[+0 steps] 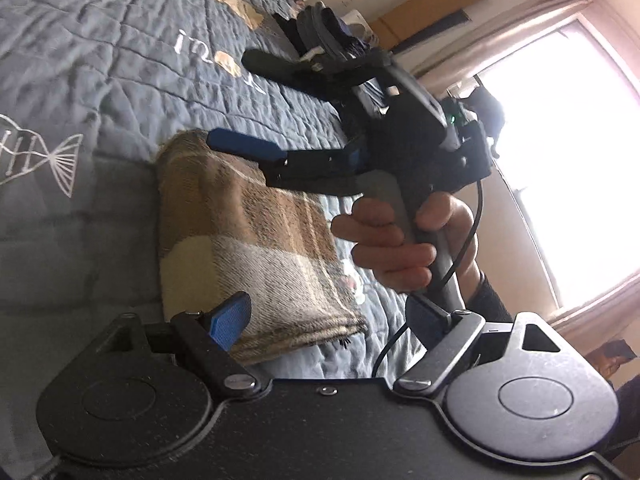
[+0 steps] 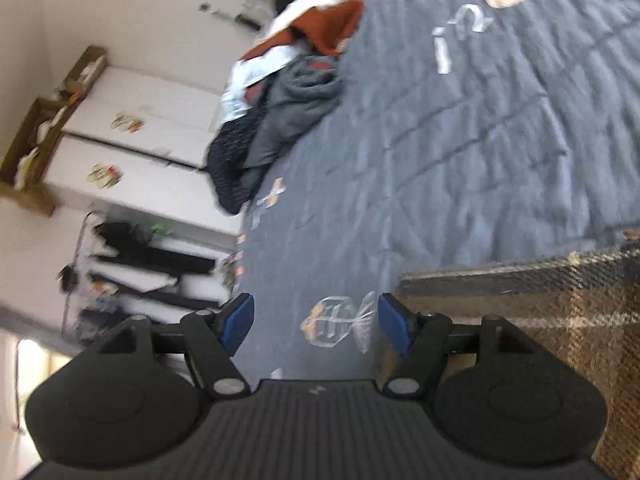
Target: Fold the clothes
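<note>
One folded plaid garment, brown, tan and cream, lies on the grey-blue quilted bedspread. It is folded into a thick rectangle with its layered edge showing at the near end. In the right wrist view the same plaid piece fills the lower right, just beside that camera's right finger.

Two grippers are at work. The left gripper sits low at the garment's near end, its jaws spread wide; one blue pad rests against the fabric's side, and the other blue pad stands apart over the bedspread, so nothing is clamped. The right gripper, seen from the left wrist view, hovers over the far end of the plaid with its jaws wide apart: the blue-padded finger lies just above the top fold, the black one well clear over the quilt. It grasps nothing. One hand wraps its handle, a dark sleeve at the wrist.

In its own view the right gripper shows two blue pads spread, bare bedspread between them.

One heap of unfolded clothes, grey, dark blue, orange and white, lies at the bed's far edge, well apart from the plaid. Beyond it stand white drawers.
</note>
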The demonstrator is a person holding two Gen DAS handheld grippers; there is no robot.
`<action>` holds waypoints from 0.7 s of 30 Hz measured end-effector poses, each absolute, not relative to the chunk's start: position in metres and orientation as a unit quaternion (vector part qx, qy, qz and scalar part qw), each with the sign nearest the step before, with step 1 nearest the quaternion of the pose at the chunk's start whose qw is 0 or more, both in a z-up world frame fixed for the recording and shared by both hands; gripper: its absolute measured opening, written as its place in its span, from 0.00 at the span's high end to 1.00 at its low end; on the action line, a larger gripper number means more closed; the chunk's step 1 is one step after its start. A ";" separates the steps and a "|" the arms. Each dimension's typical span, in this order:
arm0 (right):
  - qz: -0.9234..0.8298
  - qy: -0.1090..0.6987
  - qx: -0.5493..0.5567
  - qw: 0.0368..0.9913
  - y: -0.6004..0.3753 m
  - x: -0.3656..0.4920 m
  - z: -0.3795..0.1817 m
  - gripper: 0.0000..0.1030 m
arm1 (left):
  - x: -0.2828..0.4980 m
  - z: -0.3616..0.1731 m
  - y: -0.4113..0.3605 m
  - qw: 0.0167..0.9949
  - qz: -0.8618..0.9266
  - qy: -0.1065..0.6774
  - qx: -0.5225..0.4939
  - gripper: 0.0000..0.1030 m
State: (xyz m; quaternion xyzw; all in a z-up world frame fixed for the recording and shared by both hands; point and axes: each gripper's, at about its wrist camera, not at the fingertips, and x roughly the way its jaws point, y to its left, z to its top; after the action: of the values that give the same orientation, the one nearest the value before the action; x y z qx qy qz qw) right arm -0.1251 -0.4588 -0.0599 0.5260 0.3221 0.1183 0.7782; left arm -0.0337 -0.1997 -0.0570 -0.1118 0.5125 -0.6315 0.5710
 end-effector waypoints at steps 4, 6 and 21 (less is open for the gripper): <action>0.163 0.354 0.509 0.767 -0.451 -0.119 -0.064 0.30 | -0.038 -0.058 -0.204 0.563 -0.638 0.515 -0.101 0.19; 0.162 0.376 0.501 0.763 -0.445 -0.113 -0.075 0.30 | -0.039 -0.060 -0.205 0.563 -0.638 0.516 -0.096 0.19; 0.070 0.285 0.552 0.780 -0.481 -0.163 -0.056 0.29 | -0.021 -0.064 -0.208 0.581 -0.615 0.513 -0.147 0.19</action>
State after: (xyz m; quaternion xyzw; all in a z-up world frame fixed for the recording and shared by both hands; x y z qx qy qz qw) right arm -0.1634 -0.4812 -0.0564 0.5520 0.2851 0.0699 0.7805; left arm -0.0208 -0.2079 -0.0638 -0.1467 0.5129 -0.6151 0.5805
